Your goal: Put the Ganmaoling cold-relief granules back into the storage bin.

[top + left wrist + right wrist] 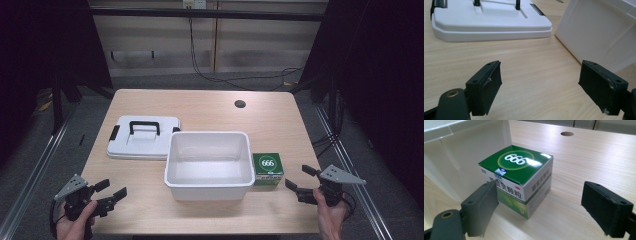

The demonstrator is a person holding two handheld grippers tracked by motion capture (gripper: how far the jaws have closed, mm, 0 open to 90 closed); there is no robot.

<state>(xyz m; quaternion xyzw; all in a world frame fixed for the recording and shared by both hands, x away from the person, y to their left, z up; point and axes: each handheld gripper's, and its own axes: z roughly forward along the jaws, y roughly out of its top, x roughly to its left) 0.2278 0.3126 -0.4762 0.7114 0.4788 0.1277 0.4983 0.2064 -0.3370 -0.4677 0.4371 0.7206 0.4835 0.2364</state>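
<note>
Green box (520,177) before spread jaws of right gripper (540,206); white lid (489,21) beyond left gripper (541,86), jaws spread.

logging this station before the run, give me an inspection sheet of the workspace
surface: light wood table, round hole near far edge
job's things: green box marked 666, upright beside the white bin; bin looks empty; white lid with black handle flat to its left
clutter: nothing seen
grippers: left gripper open over bare table; right gripper open, facing the box, apart from it
cables: black cables on floor beyond table
surroundings: dark curtains, pale panel wall
</note>
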